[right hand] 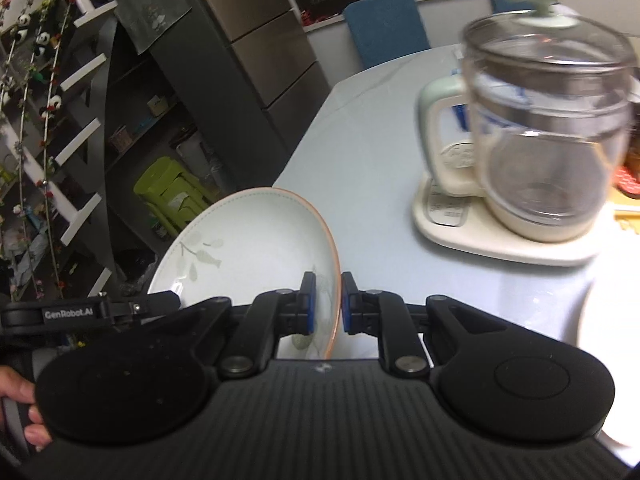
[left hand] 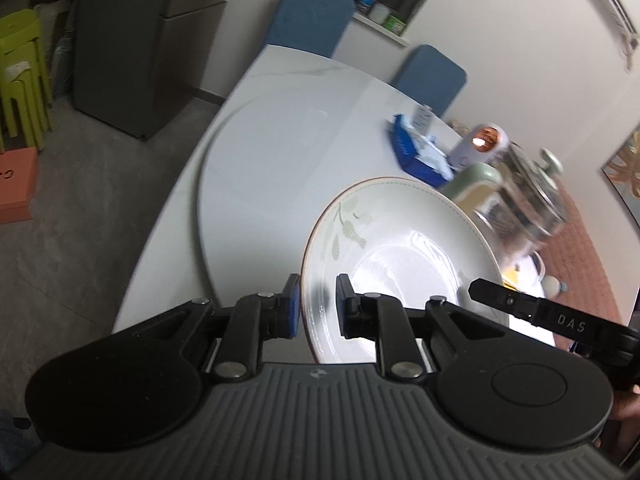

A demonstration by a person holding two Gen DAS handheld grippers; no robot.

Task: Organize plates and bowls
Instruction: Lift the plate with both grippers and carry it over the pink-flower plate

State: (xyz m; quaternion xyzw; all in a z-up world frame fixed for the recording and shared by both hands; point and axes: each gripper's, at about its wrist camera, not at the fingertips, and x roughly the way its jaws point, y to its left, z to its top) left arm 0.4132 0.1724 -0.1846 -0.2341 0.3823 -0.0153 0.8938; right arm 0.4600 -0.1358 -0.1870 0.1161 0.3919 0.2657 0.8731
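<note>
Both grippers, left (left hand: 317,306) and right (right hand: 328,304), pinch opposite rims of one plate (left hand: 400,248) above the table (left hand: 280,140). Uneven lifting could tilt it free, or knock the kettle (right hand: 548,120) at right.

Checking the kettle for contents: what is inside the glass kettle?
Through the blurred glass kettle nothing solid shows inside; whether it holds water cannot be told. Its lid covers the top, and it sits on its base.

1 plate (left hand: 400,240), 2 grippers on it: left (left hand: 318,308), right (right hand: 325,304); 1 glass kettle (right hand: 548,128) w/ 1 base (right hand: 500,240); 2 blue chairs (left hand: 308,16); 1 table (left hand: 272,152); 1 blue tissue pack (left hand: 412,148); 1 fridge (left hand: 128,40)
</note>
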